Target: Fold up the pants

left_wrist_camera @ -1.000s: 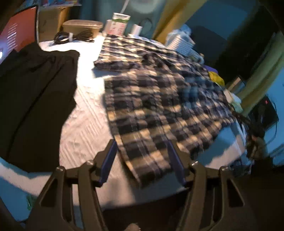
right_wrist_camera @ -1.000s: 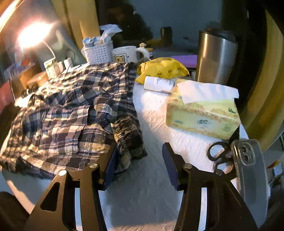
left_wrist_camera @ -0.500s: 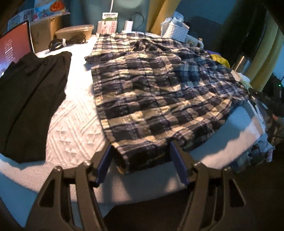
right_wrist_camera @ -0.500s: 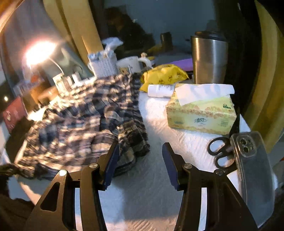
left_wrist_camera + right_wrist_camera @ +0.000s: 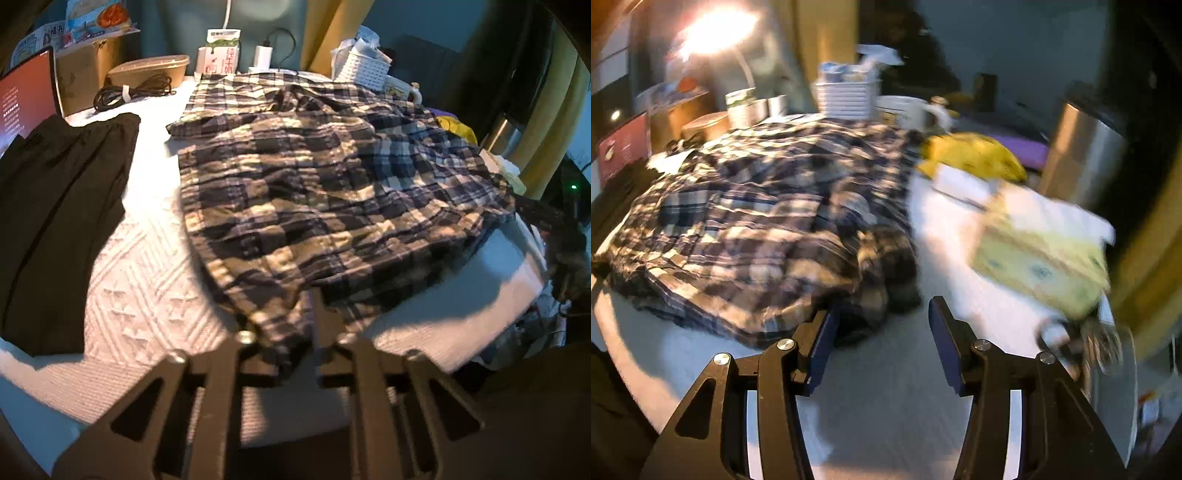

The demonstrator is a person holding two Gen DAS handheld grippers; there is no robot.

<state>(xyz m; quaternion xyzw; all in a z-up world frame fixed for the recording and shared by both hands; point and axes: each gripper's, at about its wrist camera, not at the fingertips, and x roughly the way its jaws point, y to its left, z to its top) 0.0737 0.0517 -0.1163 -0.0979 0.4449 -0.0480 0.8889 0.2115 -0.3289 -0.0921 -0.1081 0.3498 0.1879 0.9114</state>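
So the crumpled navy-and-cream plaid cotton pants [image 5: 325, 192] are lying spread over the white textured bedspread [image 5: 147, 295], and the left gripper [image 5: 284, 325] looks pinched onto the near hem corner, so I'd say this is the grab-the-first-corner step. The right gripper [image 5: 881, 332] is spread wide with nothing in it, hovering just beside the bunched edge of the pants, though that view is blurry. Next move probably needs the right one to close on that edge, so both corners lift together without dragging toward the yellow tissue box [image 5: 1041, 266]
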